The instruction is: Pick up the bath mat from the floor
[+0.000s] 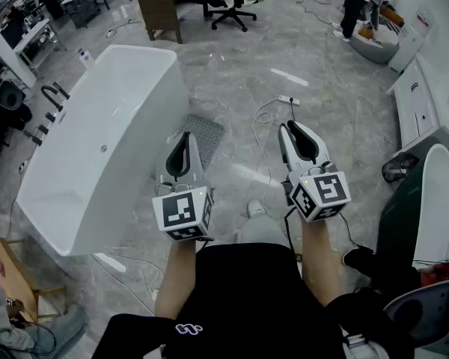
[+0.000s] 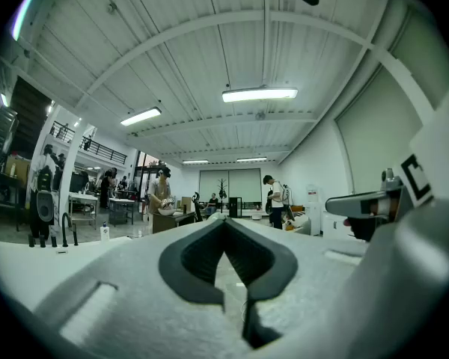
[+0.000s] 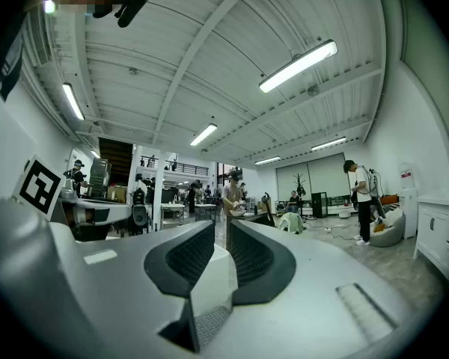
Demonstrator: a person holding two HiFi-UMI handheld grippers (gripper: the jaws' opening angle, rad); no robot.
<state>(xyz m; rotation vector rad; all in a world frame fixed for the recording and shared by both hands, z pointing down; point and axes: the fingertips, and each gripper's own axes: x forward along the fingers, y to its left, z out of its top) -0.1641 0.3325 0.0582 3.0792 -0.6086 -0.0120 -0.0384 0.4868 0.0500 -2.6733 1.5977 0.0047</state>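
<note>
Above the floor (image 1: pixel 239 58), left tongs (image 1: pixel 185 136) pressed together, right tongs (image 1: pixel 292 126) slightly spread, both empty.

A glossy grey marble floor (image 1: pixel 232 73) carries a white bathtub (image 1: pixel 97 148), a black office chair (image 1: pixel 232 10) and a wooden cabinet (image 1: pixel 159 13), under a white ceiling (image 2: pixel 187 58) with tube lights (image 2: pixel 260 94).
</note>
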